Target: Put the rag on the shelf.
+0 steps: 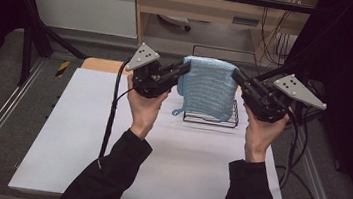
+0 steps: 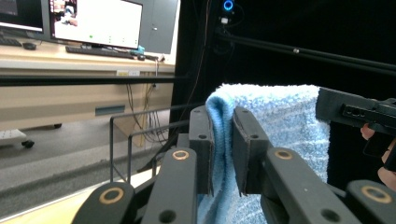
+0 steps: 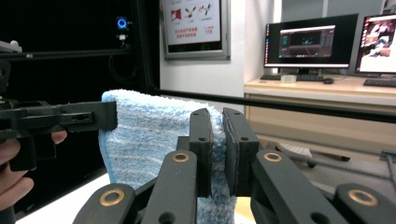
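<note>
Both grippers are clamped on the towel (image 1: 207, 85): the left gripper (image 1: 186, 69) pinches its left top corner, the right gripper (image 1: 235, 76) its right. The fluffy blue terry cloth hangs stretched between them, above the black wire rack (image 1: 235, 117) on the white table (image 1: 110, 137), a small loop dangling at its lower left corner.

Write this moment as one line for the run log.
left gripper: shut on blue towel | right gripper: shut on blue towel | towel: stretched between both, above wire rack
</note>
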Tool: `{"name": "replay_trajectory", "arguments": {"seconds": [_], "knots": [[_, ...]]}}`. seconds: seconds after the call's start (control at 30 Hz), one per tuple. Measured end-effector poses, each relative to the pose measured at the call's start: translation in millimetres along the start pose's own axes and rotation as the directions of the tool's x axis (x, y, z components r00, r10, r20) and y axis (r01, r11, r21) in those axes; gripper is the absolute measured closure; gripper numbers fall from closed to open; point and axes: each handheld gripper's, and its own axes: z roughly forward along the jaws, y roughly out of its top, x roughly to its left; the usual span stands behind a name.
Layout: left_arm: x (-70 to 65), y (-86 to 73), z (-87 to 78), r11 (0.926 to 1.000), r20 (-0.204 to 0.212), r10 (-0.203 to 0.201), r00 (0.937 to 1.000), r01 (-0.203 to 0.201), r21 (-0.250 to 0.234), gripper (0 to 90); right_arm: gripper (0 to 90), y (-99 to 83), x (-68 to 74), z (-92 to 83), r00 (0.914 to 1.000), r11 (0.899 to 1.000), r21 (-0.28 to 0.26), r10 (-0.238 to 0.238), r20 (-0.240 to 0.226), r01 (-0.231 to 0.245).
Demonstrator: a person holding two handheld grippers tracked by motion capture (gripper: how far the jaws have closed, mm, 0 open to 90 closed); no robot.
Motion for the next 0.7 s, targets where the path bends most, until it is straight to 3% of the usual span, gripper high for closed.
{"name": "replay_trajectory", "arguments": {"seconds": [0.7], "knots": [[-6.9,49.1,30.9,0.9982,0.006,0.033,0.9994,-0.033,-0.051,78.8,83.4,43.9,-23.7,14.2,0.9984,0.997,-0.081,-0.012,0.056,0.017]]}}
